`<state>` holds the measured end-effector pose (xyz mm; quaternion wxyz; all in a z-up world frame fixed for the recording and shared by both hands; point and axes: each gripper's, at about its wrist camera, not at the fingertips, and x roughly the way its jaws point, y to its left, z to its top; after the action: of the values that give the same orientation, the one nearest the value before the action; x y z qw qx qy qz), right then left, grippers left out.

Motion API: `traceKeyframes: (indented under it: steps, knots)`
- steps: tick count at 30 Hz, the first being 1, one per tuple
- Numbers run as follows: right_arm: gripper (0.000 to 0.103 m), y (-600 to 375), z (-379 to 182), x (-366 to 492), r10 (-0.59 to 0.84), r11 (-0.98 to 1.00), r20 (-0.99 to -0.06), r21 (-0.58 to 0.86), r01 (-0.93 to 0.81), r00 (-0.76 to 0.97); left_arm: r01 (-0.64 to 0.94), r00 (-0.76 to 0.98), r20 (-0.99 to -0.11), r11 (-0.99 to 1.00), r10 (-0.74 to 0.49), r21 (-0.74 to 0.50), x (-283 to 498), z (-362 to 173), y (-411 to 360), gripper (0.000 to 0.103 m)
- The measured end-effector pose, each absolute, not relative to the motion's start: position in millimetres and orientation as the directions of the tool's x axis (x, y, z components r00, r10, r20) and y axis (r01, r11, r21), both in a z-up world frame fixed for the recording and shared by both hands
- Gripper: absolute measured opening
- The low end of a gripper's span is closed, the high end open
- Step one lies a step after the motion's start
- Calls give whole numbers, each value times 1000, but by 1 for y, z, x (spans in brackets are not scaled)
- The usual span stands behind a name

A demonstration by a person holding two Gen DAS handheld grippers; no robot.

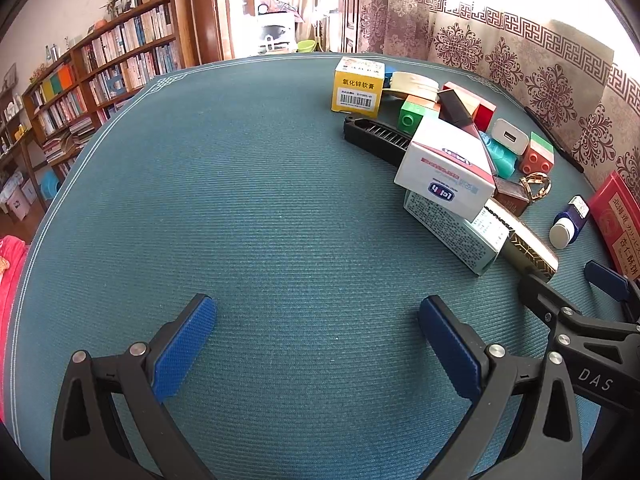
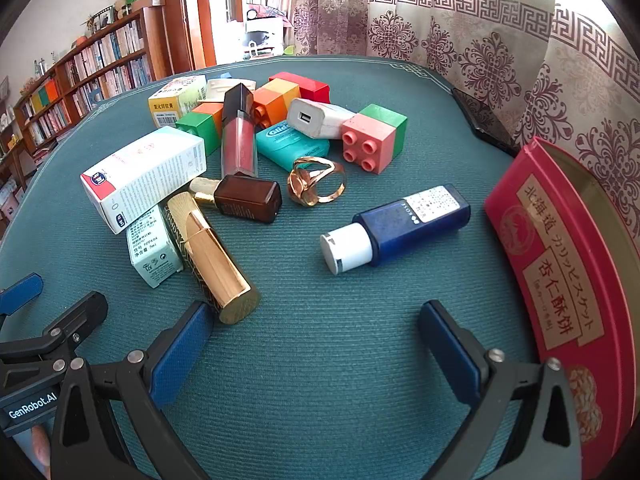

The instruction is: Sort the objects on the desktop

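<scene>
- Left gripper (image 1: pixel 316 344): we have the jaws spread wide, nothing between the blue pads, only bare teal tablecloth (image 1: pixel 240 200) under them.
- Right gripper (image 2: pixel 316 344): same, released and empty, hovering over bare cloth.
- We see the pile of objects sitting toward the far right of the table, well ahead of the left gripper and just ahead of the right one.
- Nearest to our right gripper: gold lipstick tube (image 2: pixel 216 264), lying flat, its end just beside the left pad, not touching as far as we can tell.
- Blue bottle with white cap (image 2: pixel 396 228) lies on its side, apart from the pile, straight ahead between the right gripper's fingers.
- White-and-red carton (image 2: pixel 144 178) rests tilted on top of a pale green carton (image 2: pixel 154 254).
- Brown glass bottle (image 2: pixel 248 199) and gold ring (image 2: pixel 316 182) lie side by side mid-pile.
- Behind them: red lip gloss (image 2: pixel 239 136), teal floss case (image 2: pixel 292 144), white USB charger (image 2: pixel 320 118), pink-and-green brick (image 2: pixel 374 138), yellow box (image 2: pixel 176 100).
- Red biscuit tin (image 2: pixel 560 280) sits at the right edge, open side facing away from the pile.
- Black comb (image 1: pixel 380 136) lies at the pile's left side, partly under the white-and-red carton.
</scene>
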<state>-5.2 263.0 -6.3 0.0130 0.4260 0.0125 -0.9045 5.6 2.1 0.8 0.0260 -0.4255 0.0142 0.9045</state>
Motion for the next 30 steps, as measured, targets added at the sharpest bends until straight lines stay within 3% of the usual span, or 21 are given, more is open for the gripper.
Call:
traceKeyframes:
  steps: [24,30]
  knots:
    - [103,264,-7,-7,-13,-999,-771,-11,34,-637,-70,-637,-770,-998,40,6,-4,3,2,103]
    - [103,264,-7,-8,-13,-999,-771,-11,34,-636,-73,-719,-695,-996,17,51,8,35,4,103]
